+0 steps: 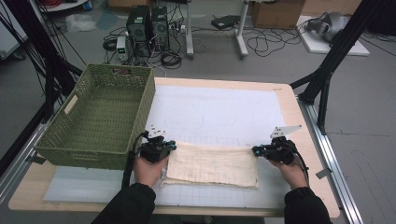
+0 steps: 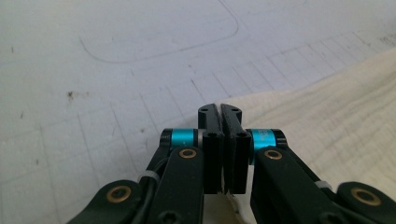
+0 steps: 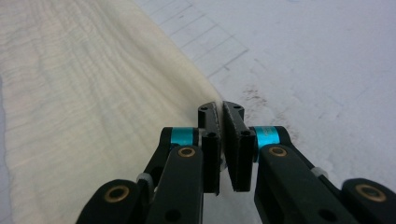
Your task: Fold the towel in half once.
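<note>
The white gridded mat (image 1: 215, 112) covers most of the wooden table (image 1: 303, 135) and serves as the landmark for everything else. Its near edge runs under the person's dark sleeves, which the bottom of the high view cuts off.

Overlapping the mat's far-left corner stands the green woven basket (image 1: 100, 116); its inside looks bare, though the near wall hides the strip of floor behind it.

Along the mat's near edge lies the cream cloth (image 1: 212, 164), folded into a long band. How many layers it has is hard to tell from above; only a ragged lower-left corner hints at more than one.

At the cloth's far-left corner is the left gripper (image 1: 158, 148), at its far-right corner the right gripper (image 1: 274, 150). From above the jaw tips are too small and dark to read. In the left gripper view the left gripper (image 2: 222, 116) has its jaws pressed together right at the cloth's (image 2: 327, 116) corner, a sliver of fabric showing beneath them. In the right gripper view the right gripper (image 3: 221, 116) is likewise closed tight on the cloth's (image 3: 93, 93) edge, with the pinched fabric itself mostly hidden between the pads.
</note>
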Demonstrator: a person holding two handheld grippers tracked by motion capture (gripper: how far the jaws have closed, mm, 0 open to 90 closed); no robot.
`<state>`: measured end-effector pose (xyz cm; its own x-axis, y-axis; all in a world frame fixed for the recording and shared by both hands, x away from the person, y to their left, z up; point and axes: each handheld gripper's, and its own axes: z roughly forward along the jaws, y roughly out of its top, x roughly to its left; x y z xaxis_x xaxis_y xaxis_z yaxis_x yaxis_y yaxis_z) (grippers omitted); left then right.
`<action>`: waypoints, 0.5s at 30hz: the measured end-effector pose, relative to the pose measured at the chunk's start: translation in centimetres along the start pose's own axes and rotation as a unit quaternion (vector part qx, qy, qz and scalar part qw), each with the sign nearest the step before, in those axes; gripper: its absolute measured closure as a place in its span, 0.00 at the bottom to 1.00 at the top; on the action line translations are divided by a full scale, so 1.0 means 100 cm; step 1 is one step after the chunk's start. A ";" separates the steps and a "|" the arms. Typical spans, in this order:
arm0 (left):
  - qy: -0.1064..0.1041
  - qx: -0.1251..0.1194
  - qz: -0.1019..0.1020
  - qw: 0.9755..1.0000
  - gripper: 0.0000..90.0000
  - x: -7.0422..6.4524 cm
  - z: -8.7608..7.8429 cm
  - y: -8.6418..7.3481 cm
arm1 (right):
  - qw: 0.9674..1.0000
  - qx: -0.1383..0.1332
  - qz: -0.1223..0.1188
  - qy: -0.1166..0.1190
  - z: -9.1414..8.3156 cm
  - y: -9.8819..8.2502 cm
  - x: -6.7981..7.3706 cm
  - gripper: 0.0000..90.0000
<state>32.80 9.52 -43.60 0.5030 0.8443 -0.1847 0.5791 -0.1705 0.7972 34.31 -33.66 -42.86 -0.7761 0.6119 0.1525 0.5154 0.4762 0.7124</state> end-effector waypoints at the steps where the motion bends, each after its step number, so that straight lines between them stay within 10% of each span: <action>1: -0.001 -0.002 -0.003 1.000 0.97 0.000 0.002 0.004 | 1.000 -0.002 0.005 -0.002 0.001 0.001 -0.002 0.95; 15: 0.000 0.006 -0.008 1.000 0.91 0.008 0.016 0.015 | 0.999 -0.017 0.049 0.002 0.014 0.000 -0.022 0.84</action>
<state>35.11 9.12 -43.52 0.4947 0.8464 -0.1972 0.5940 -0.1636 0.7877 36.51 -34.08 -44.17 -0.7240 0.6517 0.2261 0.5768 0.3922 0.7166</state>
